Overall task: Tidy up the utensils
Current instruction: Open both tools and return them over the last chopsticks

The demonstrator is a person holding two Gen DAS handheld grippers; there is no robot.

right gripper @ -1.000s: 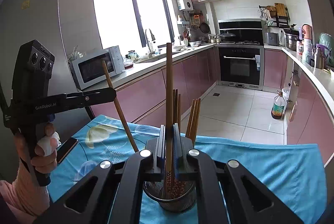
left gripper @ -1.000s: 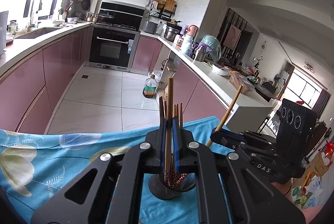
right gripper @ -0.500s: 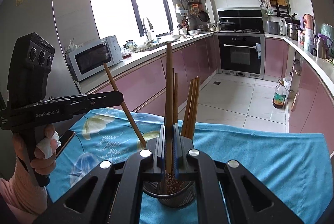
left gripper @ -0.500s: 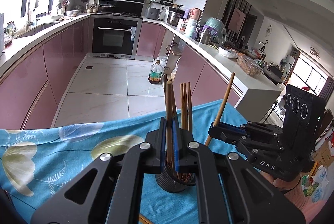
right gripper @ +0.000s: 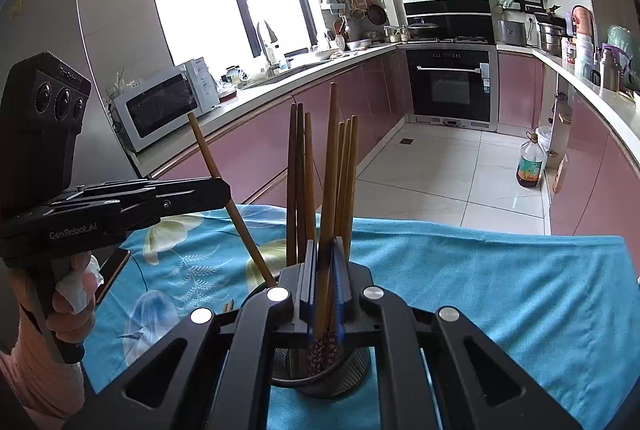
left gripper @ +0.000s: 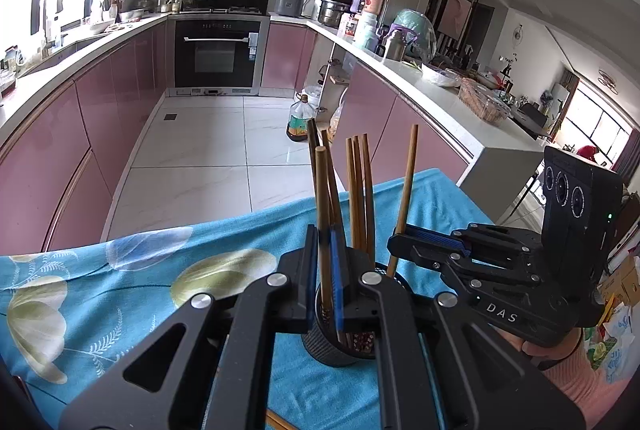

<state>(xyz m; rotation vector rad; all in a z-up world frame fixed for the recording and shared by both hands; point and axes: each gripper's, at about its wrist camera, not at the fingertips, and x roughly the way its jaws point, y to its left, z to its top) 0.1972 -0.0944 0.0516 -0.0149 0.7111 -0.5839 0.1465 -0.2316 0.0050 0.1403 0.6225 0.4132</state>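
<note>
A mesh holder [left gripper: 332,342] [right gripper: 320,370] stands on the blue-clothed tabletop [left gripper: 120,270] [right gripper: 480,290], directly below both tools' tips. Several chopsticks [left gripper: 360,189] [right gripper: 298,181] stand upright inside it. The left tool [left gripper: 324,270] [right gripper: 222,191] is clamped on one chopstick [left gripper: 322,197] [right gripper: 232,205] whose lower end enters the holder. The right tool [right gripper: 324,282] [left gripper: 394,240] is clamped on another chopstick [right gripper: 330,169] [left gripper: 406,189], likewise lowered into the holder.
</note>
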